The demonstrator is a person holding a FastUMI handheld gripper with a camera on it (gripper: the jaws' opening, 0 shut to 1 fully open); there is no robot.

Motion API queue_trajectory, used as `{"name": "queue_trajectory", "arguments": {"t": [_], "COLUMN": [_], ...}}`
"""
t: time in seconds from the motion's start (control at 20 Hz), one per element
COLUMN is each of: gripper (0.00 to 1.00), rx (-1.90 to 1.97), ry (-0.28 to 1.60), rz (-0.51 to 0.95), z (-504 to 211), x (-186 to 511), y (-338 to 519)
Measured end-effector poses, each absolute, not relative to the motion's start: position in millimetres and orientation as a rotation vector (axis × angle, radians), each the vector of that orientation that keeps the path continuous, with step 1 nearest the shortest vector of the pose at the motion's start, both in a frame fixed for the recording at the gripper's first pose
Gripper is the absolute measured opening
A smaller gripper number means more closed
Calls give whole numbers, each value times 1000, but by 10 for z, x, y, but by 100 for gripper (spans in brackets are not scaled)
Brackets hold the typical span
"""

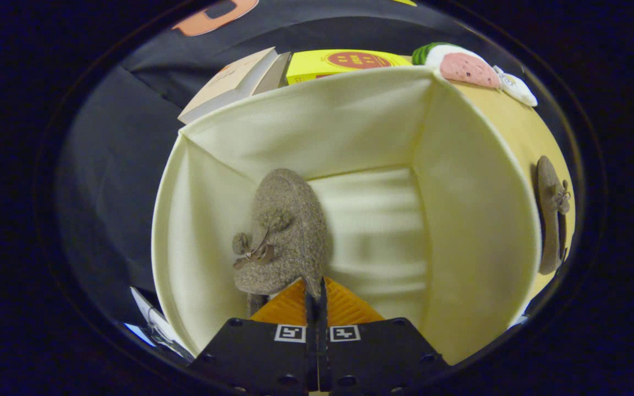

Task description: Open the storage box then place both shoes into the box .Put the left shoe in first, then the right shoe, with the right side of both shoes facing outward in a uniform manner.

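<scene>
A: What's the setting?
B: A yellow desk (520, 137) against the booth's black cloth wall, with an open cream fabric storage box (350, 115) standing on it.

A: And the fingers?
B: The gripper (317, 291) reaches down into the box, its fingers clenched on the edge of a grey-brown felt shoe with a small bow (284, 236), which hangs inside near the box's left wall.

A: The other shoe?
B: A matching grey-brown felt shoe (551, 214) lies on the desk outside the box's right wall.

A: Anything beyond?
B: A beige book (229, 82), a yellow carton (344, 63) and a pink-and-green plush toy (460, 63) behind the box.
</scene>
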State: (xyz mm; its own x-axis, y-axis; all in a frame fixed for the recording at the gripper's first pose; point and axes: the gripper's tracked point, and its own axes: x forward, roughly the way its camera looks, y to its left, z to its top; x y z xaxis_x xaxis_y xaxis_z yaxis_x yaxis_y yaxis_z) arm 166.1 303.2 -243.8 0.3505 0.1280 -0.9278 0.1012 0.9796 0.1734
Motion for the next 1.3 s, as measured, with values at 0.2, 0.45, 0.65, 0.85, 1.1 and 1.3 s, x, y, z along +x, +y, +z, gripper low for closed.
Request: {"name": "queue_trajectory", "arguments": {"t": [0.2,0.45,0.65,0.85,1.1,1.3], "gripper": [7,33,60,87,96,96], "rx": [216,210,132,98,3,5], "ry": [1238,1211,1108,1037,1029,1075], "rz": [37,132,209,249,162,48], "z": [-2479,-2121,-1558,-1081,-1056,-1325], "x": [1665,1557,1471,1314,1116,1067], "y": [3044,2999,2808,2464,1498,585]}}
